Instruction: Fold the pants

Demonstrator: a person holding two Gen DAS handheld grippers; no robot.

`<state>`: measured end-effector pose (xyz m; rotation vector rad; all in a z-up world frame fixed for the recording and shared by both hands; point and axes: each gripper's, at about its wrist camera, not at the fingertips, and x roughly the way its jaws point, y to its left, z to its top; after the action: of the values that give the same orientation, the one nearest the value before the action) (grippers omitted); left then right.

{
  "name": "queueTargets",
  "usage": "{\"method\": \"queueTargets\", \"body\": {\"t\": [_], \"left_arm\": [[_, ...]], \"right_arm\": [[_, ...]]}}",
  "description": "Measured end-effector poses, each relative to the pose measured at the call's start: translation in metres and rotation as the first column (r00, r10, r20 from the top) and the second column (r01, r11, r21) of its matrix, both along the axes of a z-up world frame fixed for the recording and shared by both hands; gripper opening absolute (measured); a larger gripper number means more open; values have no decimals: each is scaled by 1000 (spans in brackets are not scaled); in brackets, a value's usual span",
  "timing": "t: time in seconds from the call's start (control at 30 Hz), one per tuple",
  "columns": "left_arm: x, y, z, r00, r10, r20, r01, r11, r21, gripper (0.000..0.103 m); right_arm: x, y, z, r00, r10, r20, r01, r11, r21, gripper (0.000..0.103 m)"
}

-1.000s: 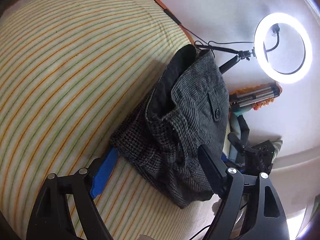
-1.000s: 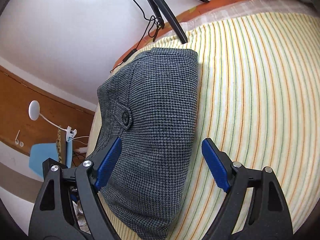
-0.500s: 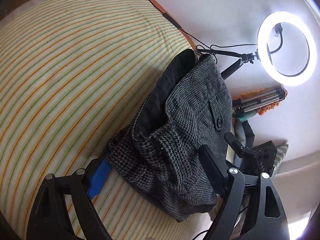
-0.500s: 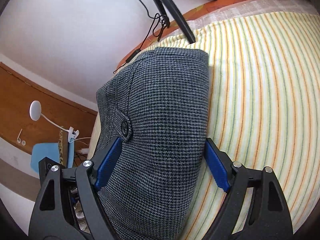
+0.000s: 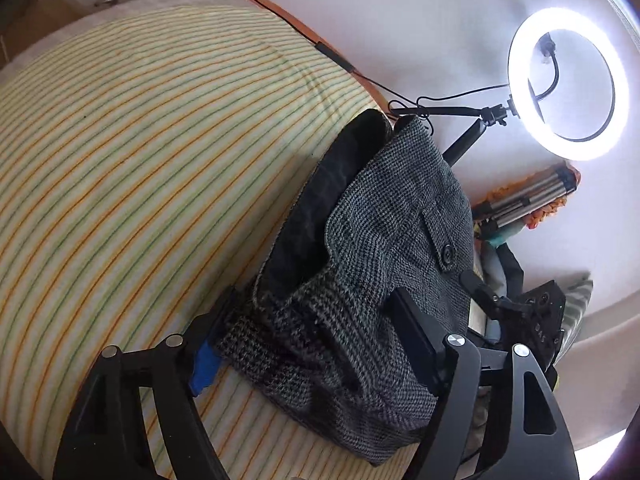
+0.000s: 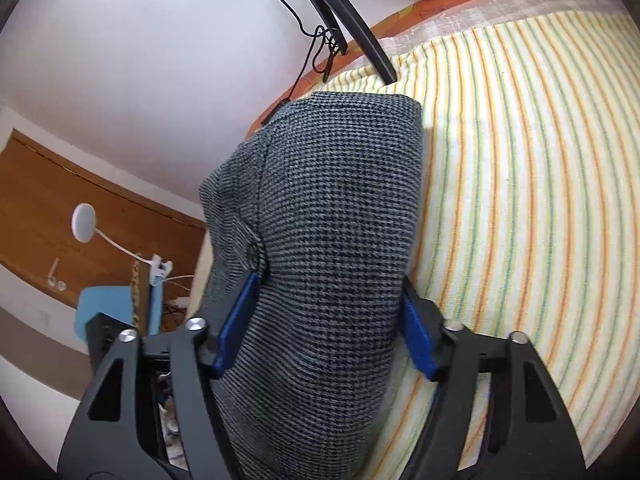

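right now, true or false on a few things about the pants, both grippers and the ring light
1. The pants lie on a striped sheet. True.
2. The right gripper is open, its fingers either side of the folded pants. True.
3. The ring light is switched off. False: it glows white.
4. The pants are plain blue denim. False: grey houndstooth weave.
5. The left gripper hangs clear of the pants. False: cloth lies between its fingers.

Left gripper point(image 5: 308, 340) and right gripper point(image 6: 326, 320) both spread wide, seemingly unclamped
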<state>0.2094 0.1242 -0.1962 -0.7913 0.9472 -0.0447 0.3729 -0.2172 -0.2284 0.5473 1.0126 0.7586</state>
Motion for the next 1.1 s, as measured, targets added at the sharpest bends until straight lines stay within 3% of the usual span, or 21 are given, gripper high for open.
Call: {"method": "queueTargets", "body": {"t": [0.1,0.13,0.17,0.27,0.33,0.37,0.43,0.63,0.87,1.0,1.1], "left_arm": [[5,-5,2,1000,-22,6,22,999,42,75],[6,-8,4,999,-35,9,35,997,65,72],[6,-11,7,998,-52,18,50,994,98,68],[4,-24,18,993,-105,61,90,974,209,55],[2,-36,27,983,-154,96,118,946,302,50],[1,-44,32,975,-192,115,139,923,359,49],[0,-51,37,965,-223,135,153,904,400,46],[-2,-43,39,960,-223,170,151,922,358,42],[-13,-65,59,924,-291,250,183,907,378,41],[-15,-94,77,880,-371,296,243,888,391,30],[-16,-119,90,839,-429,333,271,862,428,28]], "right_arm": [[-3,10,6,1000,-17,23,19,998,-60,76],[-4,13,7,999,-18,35,21,996,-82,66],[-6,18,9,999,-14,51,19,994,-109,47],[-12,21,16,996,-18,86,29,991,-129,26],[-16,22,24,994,-17,112,34,989,-146,21],[-19,22,28,992,-16,127,36,987,-156,19],[-22,22,36,987,-14,157,43,983,-179,17],[-38,30,65,964,14,266,52,969,-241,15],[-57,18,100,933,23,359,88,953,-290,15],[-65,-2,118,923,22,385,111,942,-318,14],[-72,-20,131,914,18,406,127,936,-327,14]]}}
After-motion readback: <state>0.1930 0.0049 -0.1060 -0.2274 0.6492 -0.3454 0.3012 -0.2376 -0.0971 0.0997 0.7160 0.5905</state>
